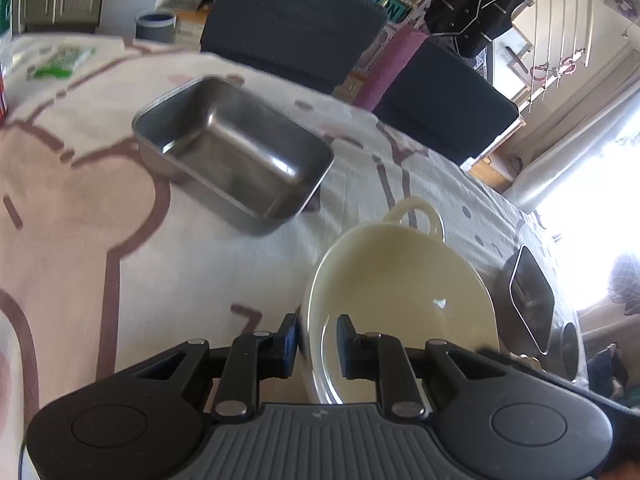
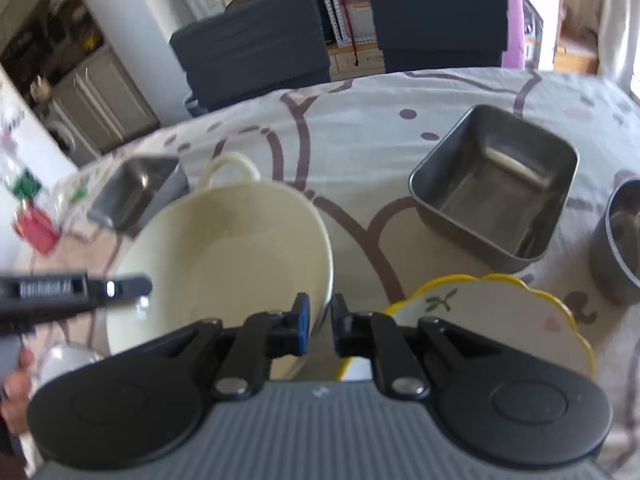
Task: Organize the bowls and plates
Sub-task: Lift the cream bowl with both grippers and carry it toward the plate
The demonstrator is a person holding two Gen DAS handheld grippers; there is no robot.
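A cream bowl (image 1: 400,292) with a loop handle is held between both grippers above the table. My left gripper (image 1: 318,340) is shut on its near-left rim. My right gripper (image 2: 318,328) is shut on its right rim (image 2: 224,256). The left gripper's finger (image 2: 80,290) shows at the bowl's left edge in the right wrist view. A white plate with a yellow scalloped edge (image 2: 500,312) lies just right of the bowl. A rectangular steel tray (image 1: 236,152) sits farther back; it also shows in the right wrist view (image 2: 136,192).
A square steel container (image 2: 496,188) and a round steel bowl (image 2: 620,240) stand at the right. They also show at the right in the left wrist view, the container (image 1: 528,300) and the bowl (image 1: 570,350). Two dark chairs (image 2: 256,48) stand behind the cloth-covered table (image 2: 360,120).
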